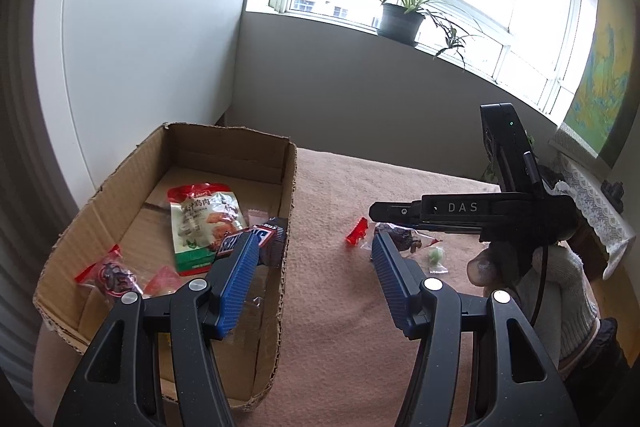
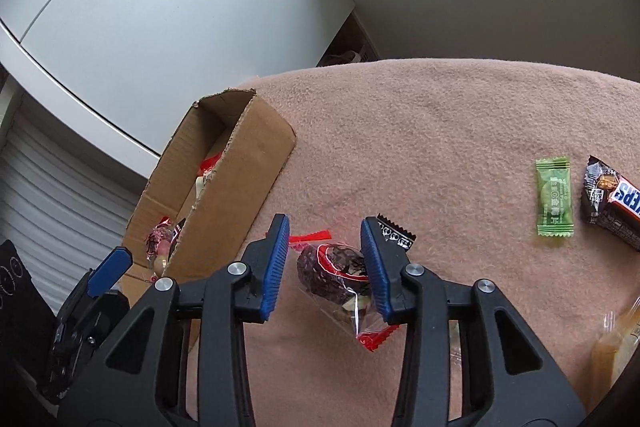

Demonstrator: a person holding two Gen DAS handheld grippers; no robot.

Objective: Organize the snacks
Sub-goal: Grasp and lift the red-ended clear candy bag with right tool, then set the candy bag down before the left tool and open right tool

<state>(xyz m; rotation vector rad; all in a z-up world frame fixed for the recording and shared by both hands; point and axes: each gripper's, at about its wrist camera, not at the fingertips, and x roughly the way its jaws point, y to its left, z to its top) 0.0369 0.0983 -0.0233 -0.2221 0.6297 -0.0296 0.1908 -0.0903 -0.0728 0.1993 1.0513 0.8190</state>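
Left gripper (image 1: 312, 267) sits nearest in the left wrist view, jaws spread, nothing between them. One pad hangs over the cardboard box (image 1: 288, 195) wall, the other over the pink-blanketed worktop (image 1: 340, 327). Risk: any sideways drift and the pad clips the box wall, shoving the box. Readable inside the box: a Snickers bar (image 1: 256, 241), partly covered logo, and a green-and-red pouch (image 1: 204, 223) with Chinese print, chicken by the characters. "DAS" is printed on the right gripper's body (image 1: 464, 207).

Right wrist view: right gripper (image 2: 325, 267) straddles the clear-wrapped dark snack (image 2: 332, 271) lying near the box; right pad touches the wrap, left pad stands clear, so no pinch yet. Risks: crinkly film slips out, or the pads catch only the red-edged tail (image 2: 376, 339). Near the worktop's right edge: green candy (image 2: 554, 203), small Chinese print, and second Snickers (image 2: 616, 203), reading "KERS".
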